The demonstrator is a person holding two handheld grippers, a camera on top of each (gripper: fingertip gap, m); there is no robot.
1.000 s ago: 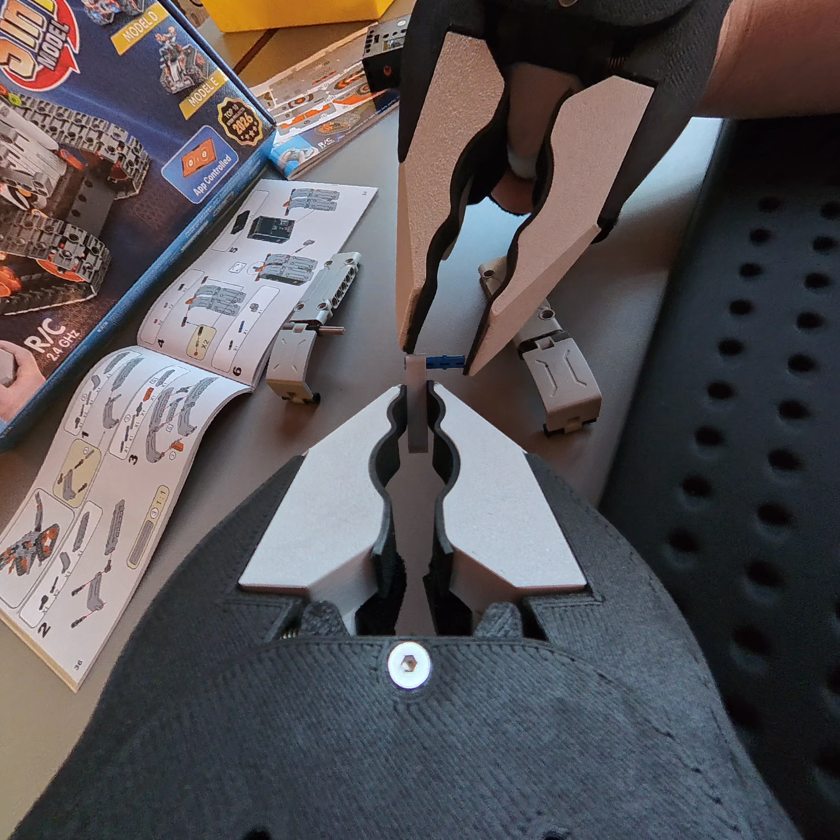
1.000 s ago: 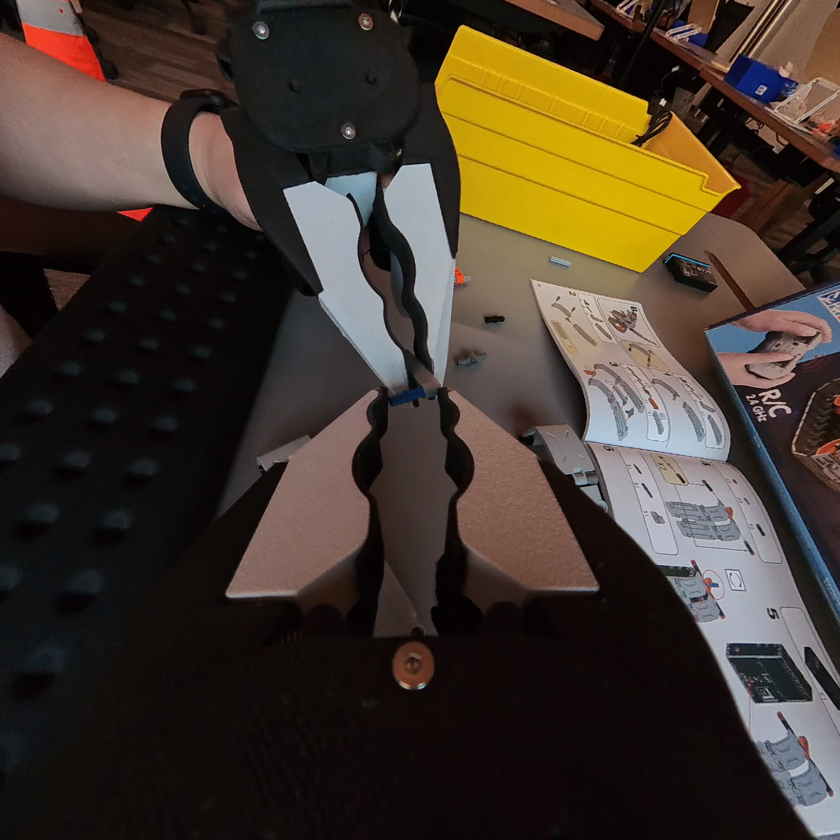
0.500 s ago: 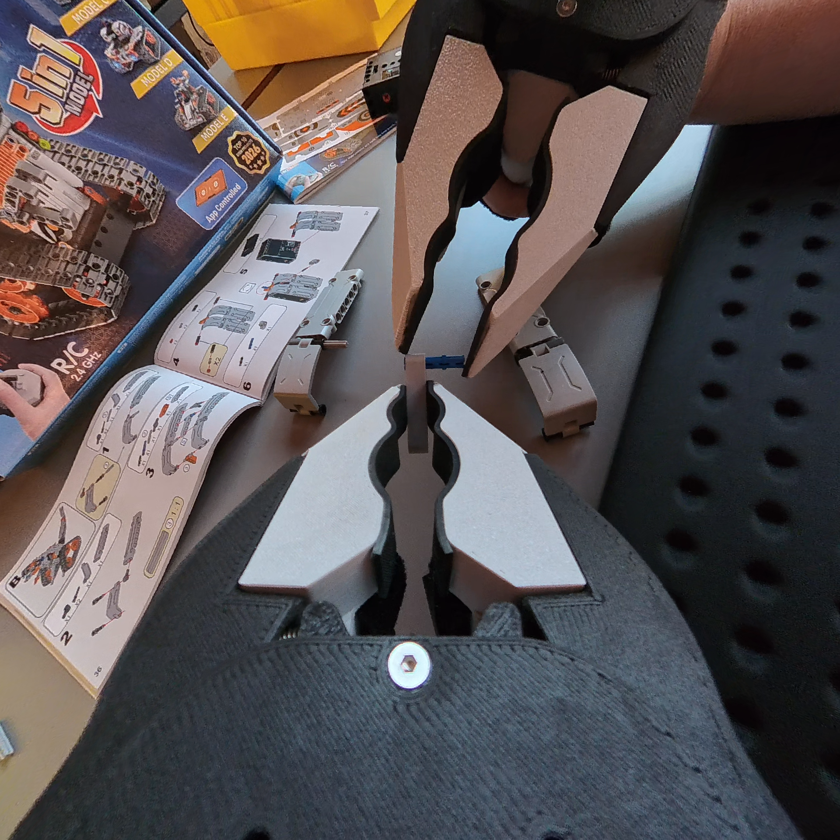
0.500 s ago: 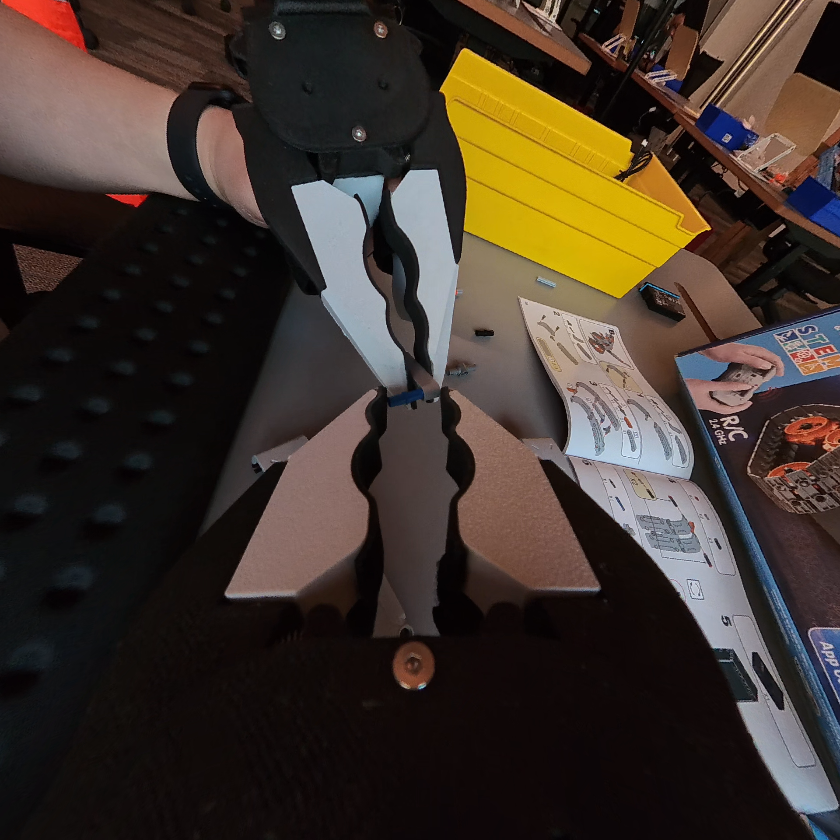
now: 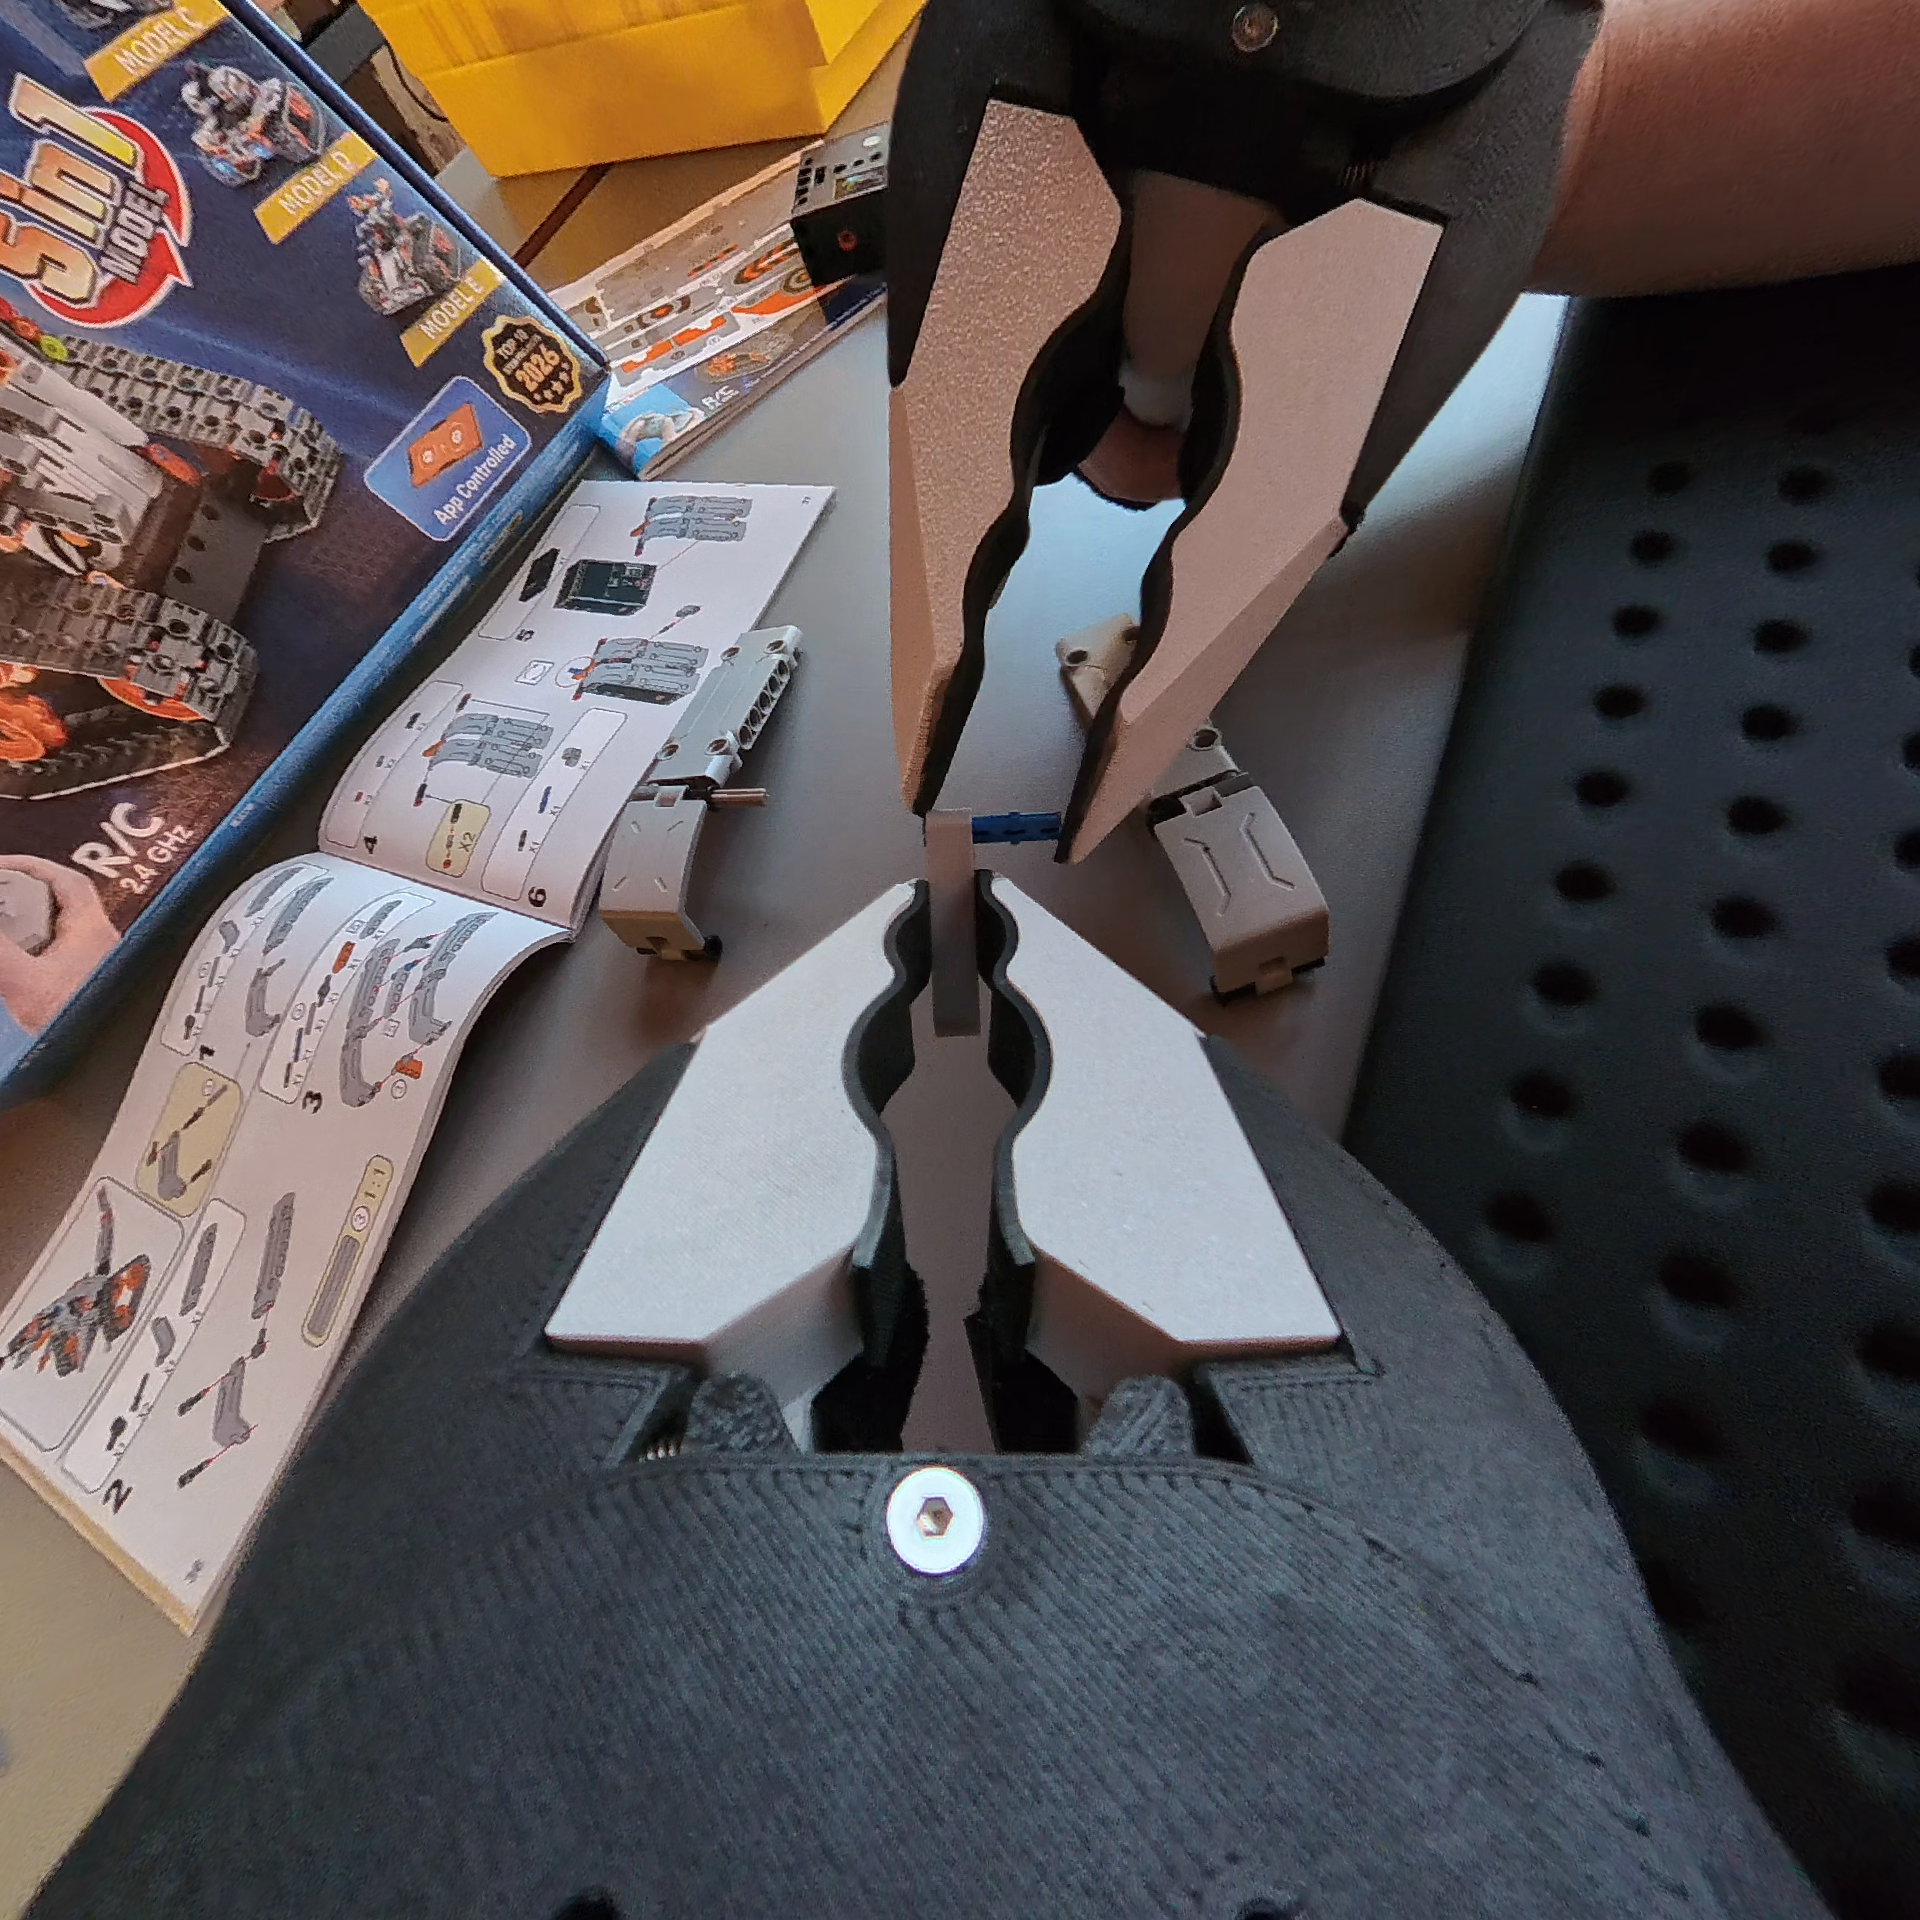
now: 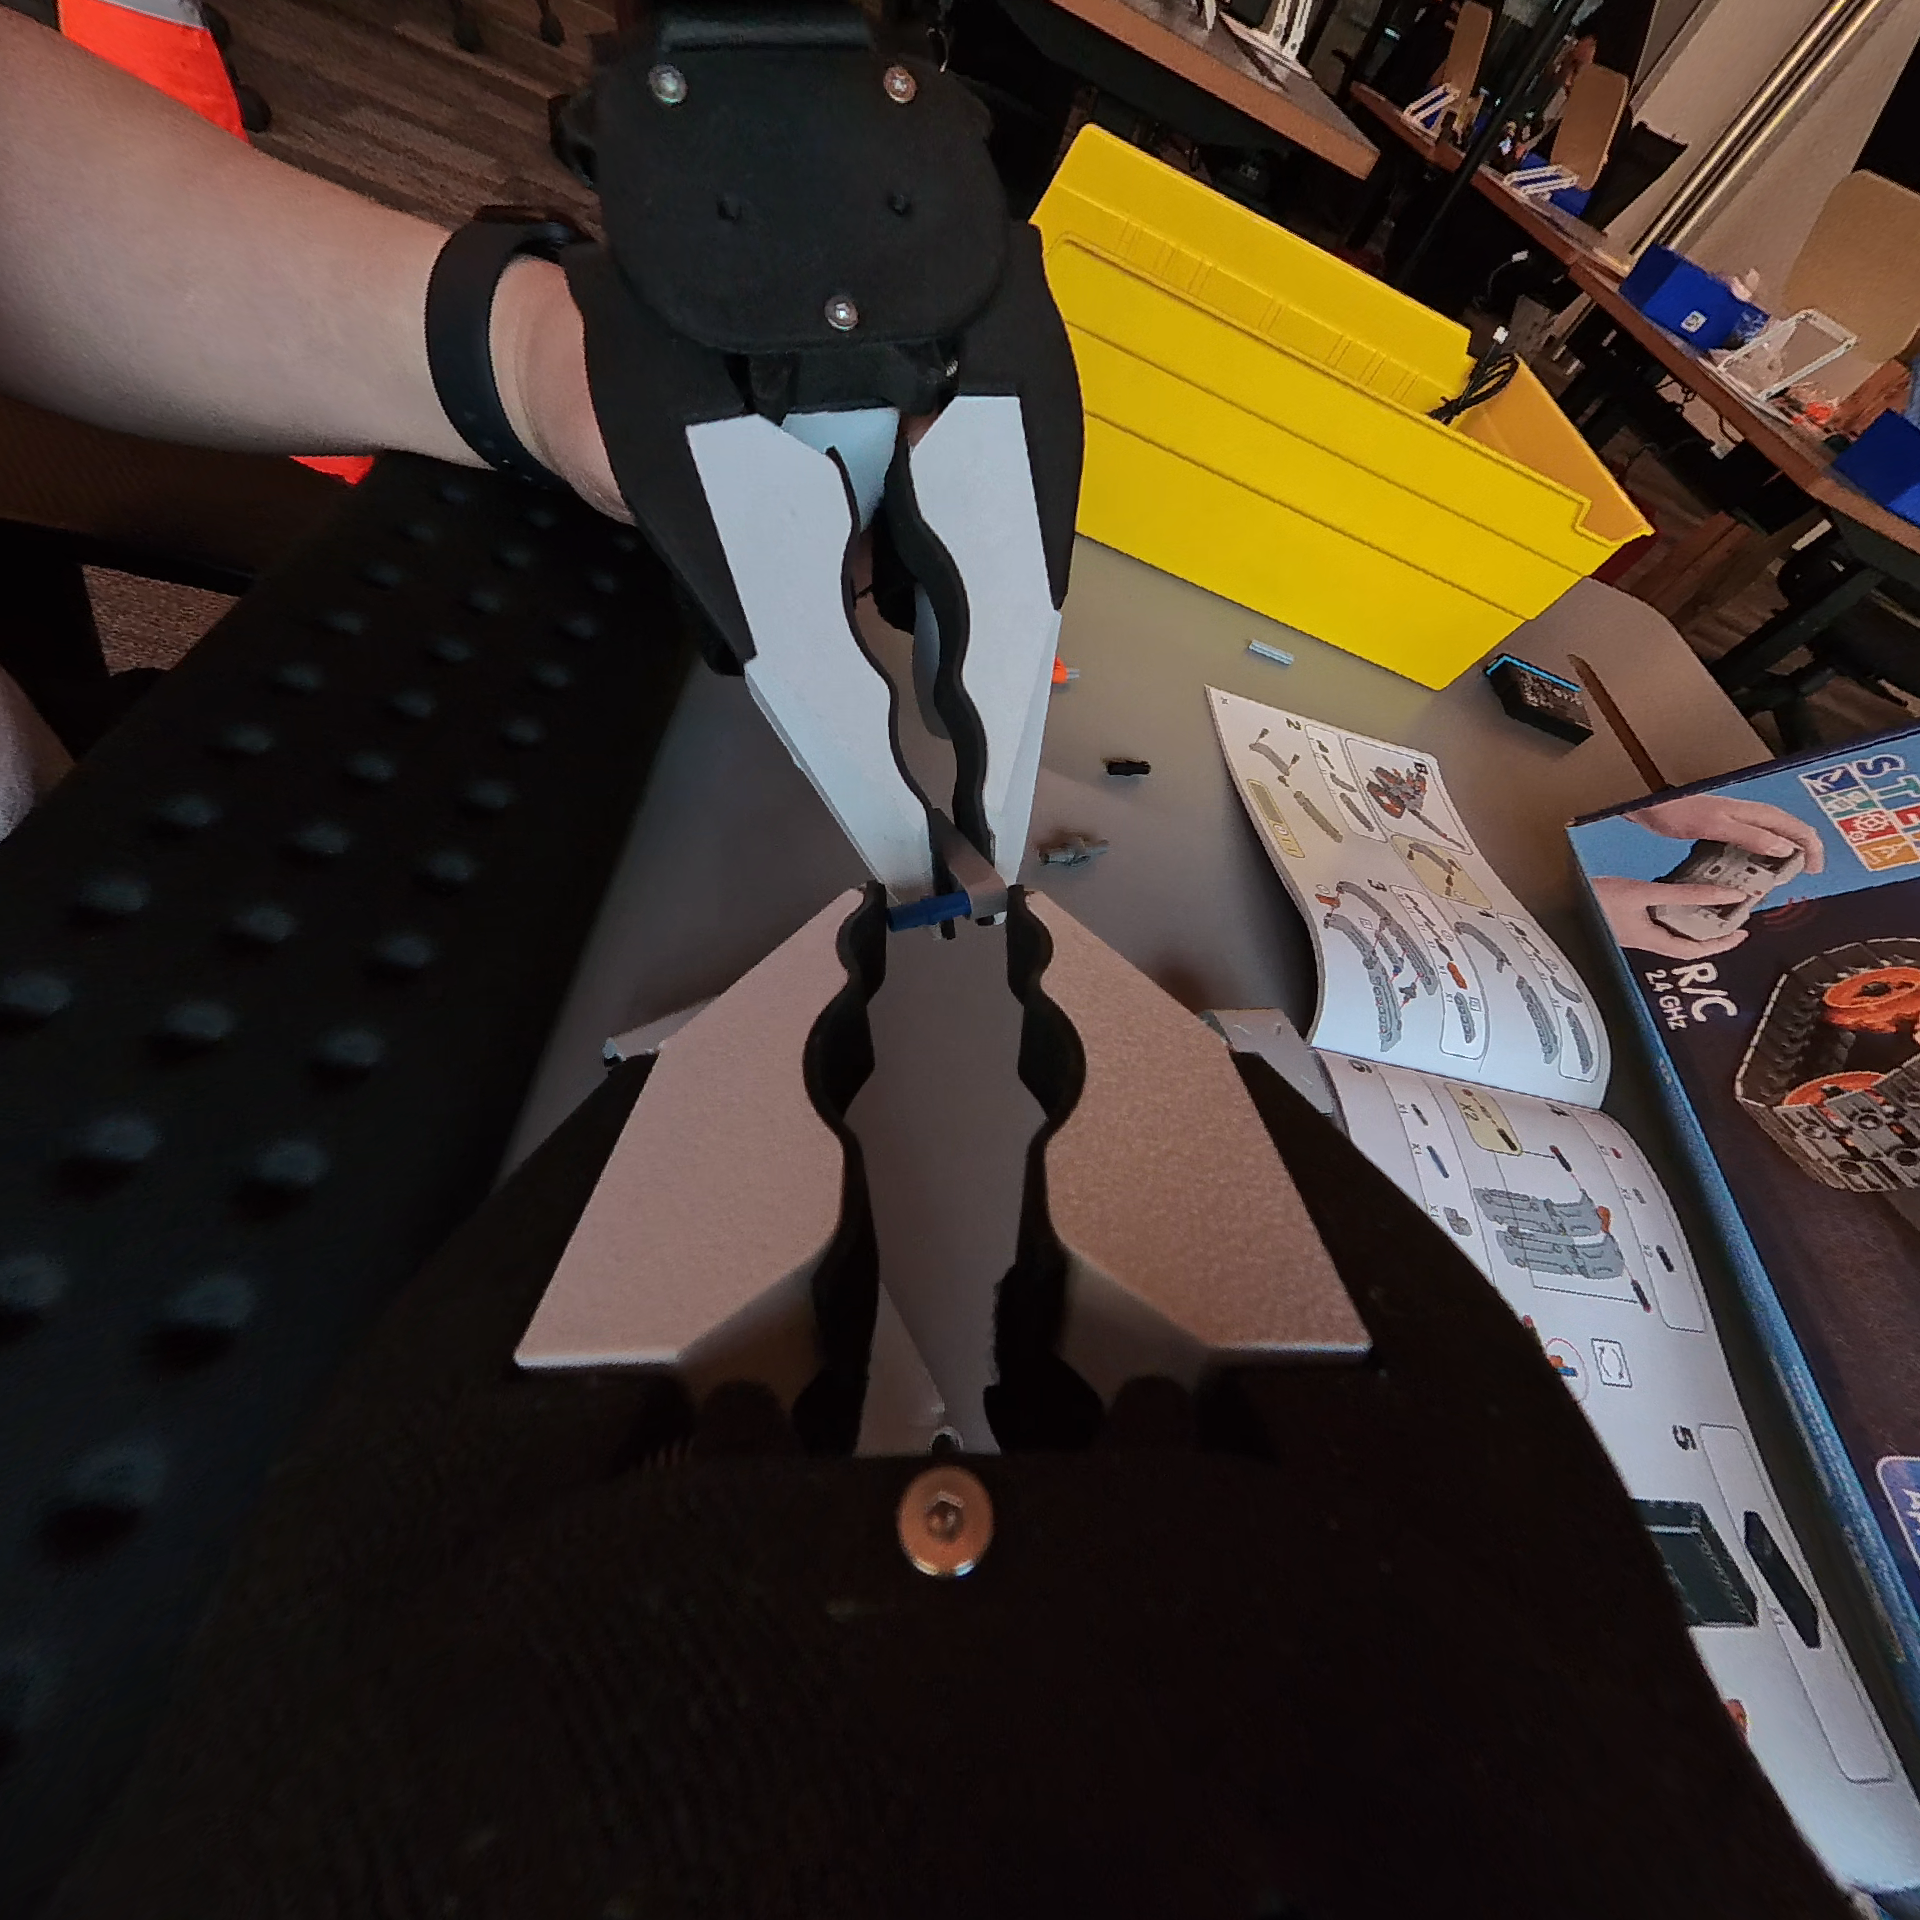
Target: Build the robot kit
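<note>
My left gripper (image 5: 951,888) is shut on a small grey beam (image 5: 954,935) that it holds upright above the grey table (image 5: 831,1039). A short blue pin (image 5: 1013,828) sticks out sideways from the beam's top end. My right gripper (image 6: 940,904) faces the left one tip to tip. One of its fingertips (image 6: 868,914) is on the pin's free end (image 6: 920,914), the other against the beam (image 6: 977,894), so it clamps pin and beam together. In the left wrist view the right gripper (image 5: 992,826) comes down from above. In the right wrist view the left gripper (image 6: 956,873) does the same.
An open instruction booklet (image 5: 416,831) and a blue toy box (image 5: 208,416) lie to one side, with two grey assemblies (image 5: 675,831) (image 5: 1247,894) on the table. A black perforated mat (image 5: 1714,935) borders it. A yellow bin (image 6: 1299,416) stands at the back, with loose small parts (image 6: 1070,852) near it. My left and right fingertips are right by each other.
Both grippers keep the same hold on the beam and pin. The pair has shifted slightly over the table, so the box and booklet sit differently in view.
</note>
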